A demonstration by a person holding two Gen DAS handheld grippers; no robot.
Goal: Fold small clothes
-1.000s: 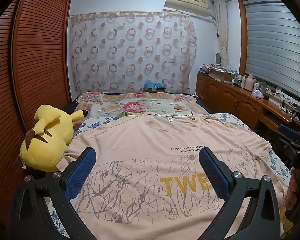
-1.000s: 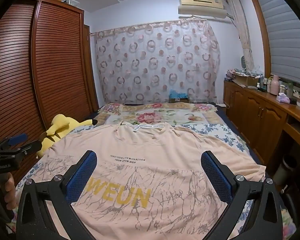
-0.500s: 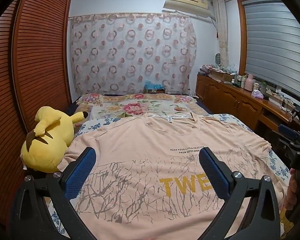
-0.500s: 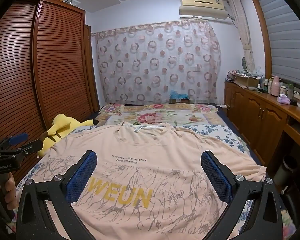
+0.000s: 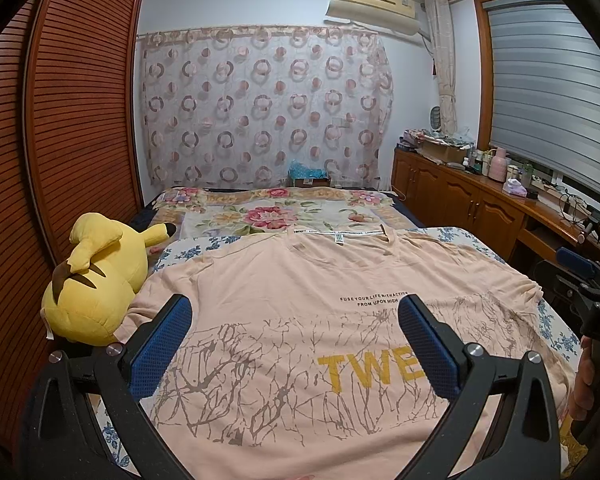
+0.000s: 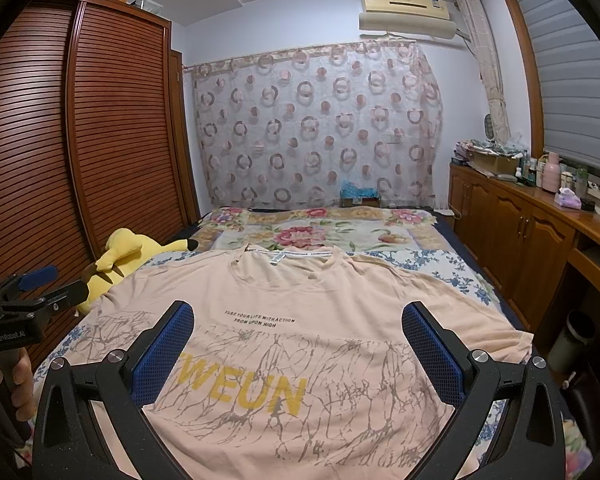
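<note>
Your left hand-held gripper (image 5: 294, 334) and right hand-held gripper (image 6: 298, 338) hover spread and empty; ahead, the T-shirt (image 6: 312, 320) lies flat on the bed (image 6: 440, 258), no fold begun.

bed (image 5: 460, 236) | on it: T-shirt (image 5: 300, 300), yellow plush (image 5: 96, 276), floral blanket (image 5: 276, 212)

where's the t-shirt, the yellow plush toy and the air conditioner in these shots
t-shirt (image 6: 300, 292): right wrist view, plain chest area above the small print
yellow plush toy (image 5: 100, 280): left wrist view, middle of its body
air conditioner (image 6: 408, 14): right wrist view, front panel
</note>
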